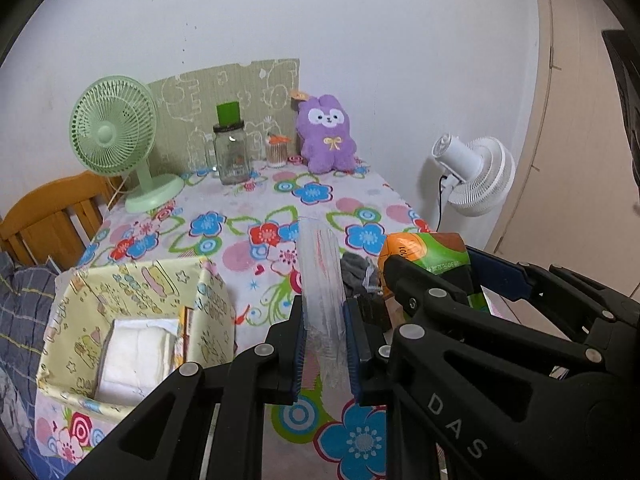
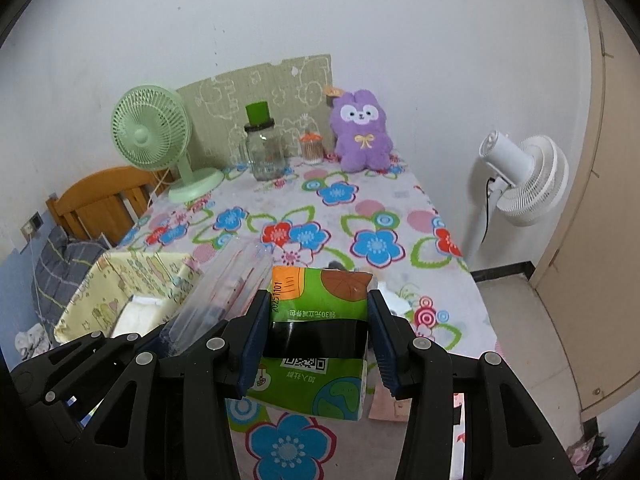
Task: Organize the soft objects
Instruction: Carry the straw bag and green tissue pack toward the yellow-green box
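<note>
Flower-patterned cloth covers the surface (image 1: 240,216), where a yellow fabric bin (image 1: 132,320) waits, already holding white padding. Right of the bin, the left gripper (image 1: 326,352) pinches a clear plastic pouch (image 1: 322,276); further right, the right gripper (image 2: 316,344) clamps a green tissue pack (image 2: 316,320), both lifted, seemingly bound for the bin.

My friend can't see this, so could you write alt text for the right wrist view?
The right gripper clamps a green tissue pack above a flowered table. Left of it, a clear plastic bag and yellow box; behind, a purple plush.
</note>
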The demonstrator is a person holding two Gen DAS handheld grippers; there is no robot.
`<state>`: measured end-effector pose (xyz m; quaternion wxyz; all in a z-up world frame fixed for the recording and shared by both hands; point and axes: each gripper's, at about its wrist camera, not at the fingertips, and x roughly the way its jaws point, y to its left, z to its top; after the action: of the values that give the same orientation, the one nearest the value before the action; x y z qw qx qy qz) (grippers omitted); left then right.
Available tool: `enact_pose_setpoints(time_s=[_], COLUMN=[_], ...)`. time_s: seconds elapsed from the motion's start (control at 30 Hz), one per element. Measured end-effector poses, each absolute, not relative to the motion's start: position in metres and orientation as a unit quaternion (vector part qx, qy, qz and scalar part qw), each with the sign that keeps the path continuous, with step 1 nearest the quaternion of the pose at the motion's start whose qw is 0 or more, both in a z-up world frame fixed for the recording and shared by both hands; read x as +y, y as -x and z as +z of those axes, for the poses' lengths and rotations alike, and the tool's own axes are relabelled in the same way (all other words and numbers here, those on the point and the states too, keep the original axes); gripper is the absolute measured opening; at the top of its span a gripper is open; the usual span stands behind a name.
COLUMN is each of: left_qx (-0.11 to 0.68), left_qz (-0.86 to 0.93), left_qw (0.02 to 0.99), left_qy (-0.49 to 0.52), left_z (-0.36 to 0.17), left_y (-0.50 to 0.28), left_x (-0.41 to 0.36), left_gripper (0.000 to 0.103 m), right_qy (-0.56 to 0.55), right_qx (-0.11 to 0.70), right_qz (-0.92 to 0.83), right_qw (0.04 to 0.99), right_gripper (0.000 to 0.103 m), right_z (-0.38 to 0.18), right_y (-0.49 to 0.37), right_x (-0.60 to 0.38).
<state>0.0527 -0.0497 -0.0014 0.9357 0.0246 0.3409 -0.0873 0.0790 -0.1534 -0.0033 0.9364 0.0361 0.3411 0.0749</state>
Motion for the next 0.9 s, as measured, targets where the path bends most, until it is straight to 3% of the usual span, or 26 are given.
enact_pose_setpoints(time_s=[0.9], left_qx=[0.325], left_qz=[-0.063], left_qw=[0.943], left_qy=[-0.016], left_z=[0.026], left_y=[-0.062], left_x=[0.006], left_gripper=[0.016], right_qy=[-0.019], right_qx=[0.318], right_qz=[0.107], right_qw=[0.942], right_gripper=[0.051], right_z=[0.029], right_y=[-0.089], right_x=[-0.097])
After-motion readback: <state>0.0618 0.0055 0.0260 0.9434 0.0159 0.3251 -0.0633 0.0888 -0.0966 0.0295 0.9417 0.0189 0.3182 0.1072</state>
